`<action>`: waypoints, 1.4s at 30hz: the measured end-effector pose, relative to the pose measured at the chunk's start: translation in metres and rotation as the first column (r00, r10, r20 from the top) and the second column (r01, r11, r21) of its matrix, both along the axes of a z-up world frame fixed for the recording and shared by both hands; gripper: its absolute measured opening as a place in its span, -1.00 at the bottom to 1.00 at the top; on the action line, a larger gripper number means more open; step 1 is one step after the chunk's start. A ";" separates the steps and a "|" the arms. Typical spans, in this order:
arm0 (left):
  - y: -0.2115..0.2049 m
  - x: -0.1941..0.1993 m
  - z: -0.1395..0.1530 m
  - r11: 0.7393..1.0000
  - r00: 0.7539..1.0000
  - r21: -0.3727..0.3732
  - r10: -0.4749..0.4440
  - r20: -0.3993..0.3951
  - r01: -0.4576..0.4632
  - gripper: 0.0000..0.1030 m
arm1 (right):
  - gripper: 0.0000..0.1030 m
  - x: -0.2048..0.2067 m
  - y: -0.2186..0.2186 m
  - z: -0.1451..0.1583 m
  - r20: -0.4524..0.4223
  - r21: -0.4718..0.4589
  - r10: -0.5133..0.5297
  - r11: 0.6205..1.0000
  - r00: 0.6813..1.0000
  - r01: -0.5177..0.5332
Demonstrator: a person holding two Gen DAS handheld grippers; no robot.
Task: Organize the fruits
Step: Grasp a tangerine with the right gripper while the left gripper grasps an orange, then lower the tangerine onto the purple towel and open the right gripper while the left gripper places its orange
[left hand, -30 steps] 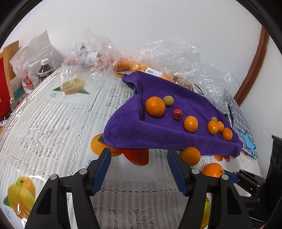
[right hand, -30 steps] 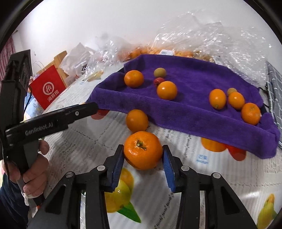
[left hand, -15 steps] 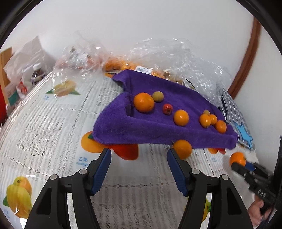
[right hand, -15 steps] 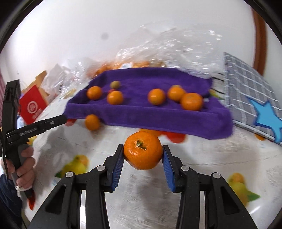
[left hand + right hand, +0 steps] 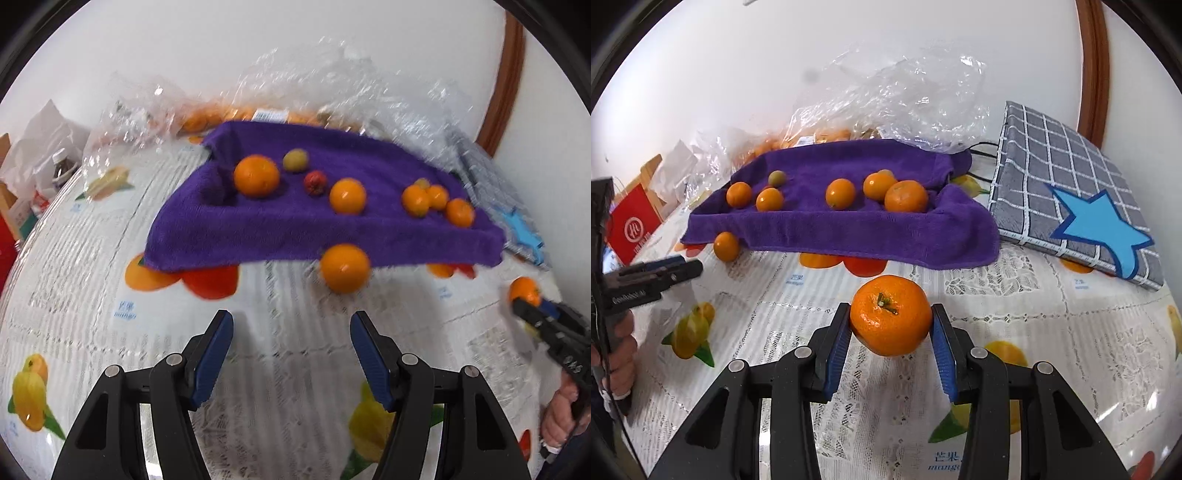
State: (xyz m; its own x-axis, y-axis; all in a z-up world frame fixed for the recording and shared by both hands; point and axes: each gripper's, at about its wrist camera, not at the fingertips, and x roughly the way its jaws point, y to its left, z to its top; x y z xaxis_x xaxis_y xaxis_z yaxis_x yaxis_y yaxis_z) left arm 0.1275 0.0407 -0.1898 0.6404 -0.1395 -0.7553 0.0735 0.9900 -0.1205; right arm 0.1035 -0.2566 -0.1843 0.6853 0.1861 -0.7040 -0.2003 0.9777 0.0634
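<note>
The bench (image 5: 1015, 306), under a lace cloth printed with fruit, runs out of sight at every side. On it the purple towel (image 5: 849, 229) lies rumpled, its near edge folded up into a lip, so the lower parts of the fruit behind it are hidden. The clear plastic bags (image 5: 908, 99) against the wall hold more orange fruit, too blurred to count. A grey checked bag (image 5: 1067, 184) with a blue star leans just right of the towel. Bare cloth stretches between the towel's near edge and both tools. One loose orange (image 5: 344, 268) sits on the bench touching the towel's front edge. The left gripper (image 5: 291, 332) hovers above the bench with its fingers spread wide, holding nothing. The right gripper (image 5: 891, 325) has its blue fingers (image 5: 837, 339) pressed against both sides of a mandarin (image 5: 891, 314), stem facing the camera, lifted off the bench in front of the towel.
</note>
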 end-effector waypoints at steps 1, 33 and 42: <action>0.001 -0.001 0.000 1.000 1.000 0.001 0.007 0.002 -0.007 0.22 | -0.18 0.000 0.000 0.000 0.001 0.004 0.000 1.000 1.000 0.000; -0.034 0.036 0.000 0.994 0.998 -0.096 -0.058 0.005 0.059 -0.37 | -0.18 0.006 -0.012 -0.009 -0.052 0.056 -0.037 0.998 0.998 0.040; -0.008 0.017 0.004 0.965 0.997 -0.257 -0.025 0.073 0.043 -0.38 | -0.18 0.002 -0.011 -0.006 -0.025 0.068 -0.028 0.997 0.999 0.029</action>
State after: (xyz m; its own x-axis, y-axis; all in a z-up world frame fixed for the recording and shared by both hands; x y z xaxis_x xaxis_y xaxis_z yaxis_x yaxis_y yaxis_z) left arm 0.1449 0.0323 -0.1857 0.6812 -0.3463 -0.6450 0.1233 0.9227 -0.3652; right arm 0.1058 -0.2672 -0.1902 0.6743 0.2147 -0.7065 -0.1699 0.9762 0.1345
